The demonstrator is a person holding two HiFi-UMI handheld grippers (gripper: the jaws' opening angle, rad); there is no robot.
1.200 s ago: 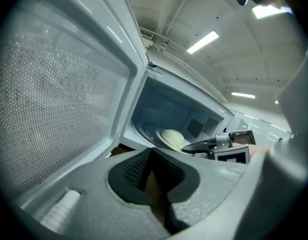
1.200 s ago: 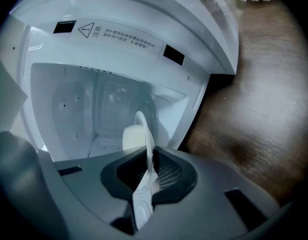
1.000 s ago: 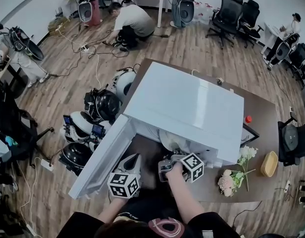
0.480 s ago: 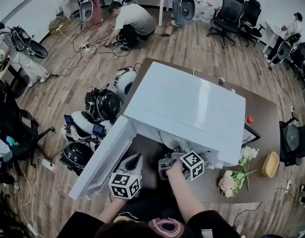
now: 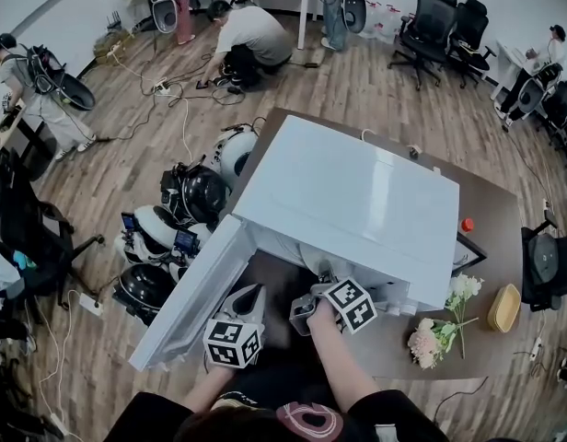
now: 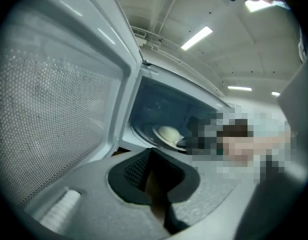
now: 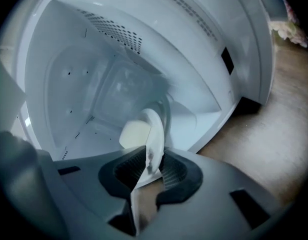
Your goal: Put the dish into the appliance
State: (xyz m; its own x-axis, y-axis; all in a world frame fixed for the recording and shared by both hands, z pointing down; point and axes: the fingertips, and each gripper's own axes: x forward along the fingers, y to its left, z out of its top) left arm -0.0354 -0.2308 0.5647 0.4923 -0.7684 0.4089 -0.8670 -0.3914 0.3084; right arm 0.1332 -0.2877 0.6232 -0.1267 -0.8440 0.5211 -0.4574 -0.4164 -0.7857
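Opening just now at the right hand-held gripper (image 7: 153, 165), pads close against the rim of the dish (image 7: 144, 129) caught between them. Reads as the start of the release, so placement looks nearly done. Gripping nothing in the left hand-held gripper (image 6: 153, 176), pinched narrow beside the open door (image 6: 54, 109). Sitting inside the appliance (image 5: 357, 191) on the desk (image 5: 495, 205), seemingly on the turntable (image 6: 141, 134): a white, shallow, thin-rimmed dish holding a pale creamy mound.

Right gripper view: dish (image 7: 146, 129), lower rim hidden between the opening jaws of the right hand-held gripper (image 7: 154, 165). Head view: microwave (image 5: 357, 201) top covers its cavity, the dish and the jaw tips. Left gripper view: dish's right side obscured.
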